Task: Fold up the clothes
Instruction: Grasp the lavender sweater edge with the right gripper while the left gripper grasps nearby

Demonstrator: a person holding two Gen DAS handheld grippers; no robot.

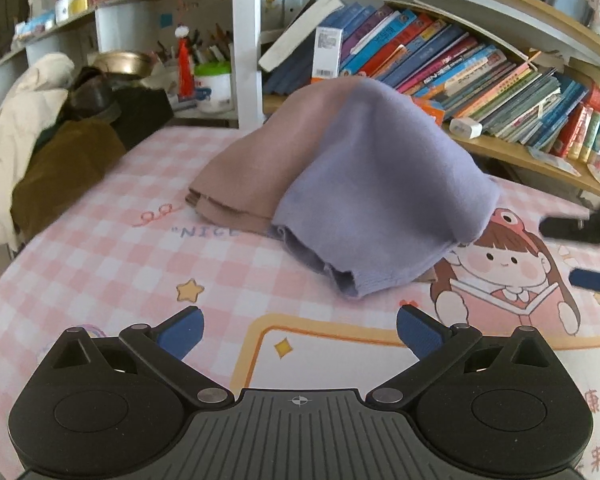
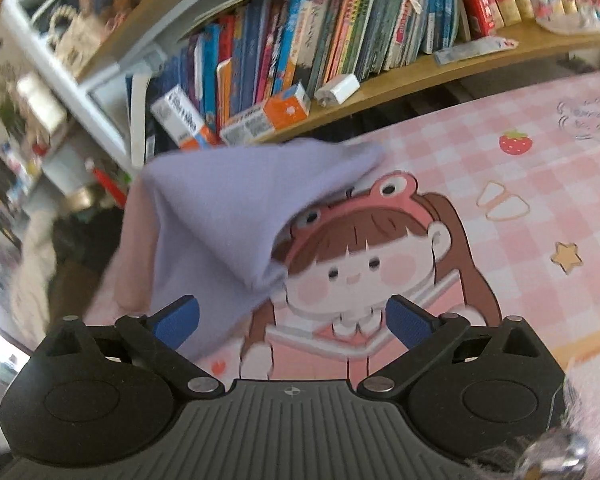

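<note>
A lilac garment (image 1: pixel 384 200) lies heaped on top of a folded pinkish-beige garment (image 1: pixel 256 168) in the middle of the pink checked table mat (image 1: pixel 112 264). My left gripper (image 1: pixel 298 334) is open and empty, hovering above the mat a short way in front of the heap. In the right wrist view the lilac garment (image 2: pixel 224 216) rises in a peak with the beige one (image 2: pixel 134 240) behind it at left. My right gripper (image 2: pixel 292 322) is open and empty, just in front of the lilac cloth. One right finger (image 1: pixel 596 282) shows at the left view's right edge.
A bookshelf full of books (image 1: pixel 460 64) stands behind the table. A cream jacket and dark clothes (image 1: pixel 32 140) are piled at the left edge. A white charger (image 1: pixel 466 128) lies on the shelf. The mat carries a cartoon girl print (image 2: pixel 360 264).
</note>
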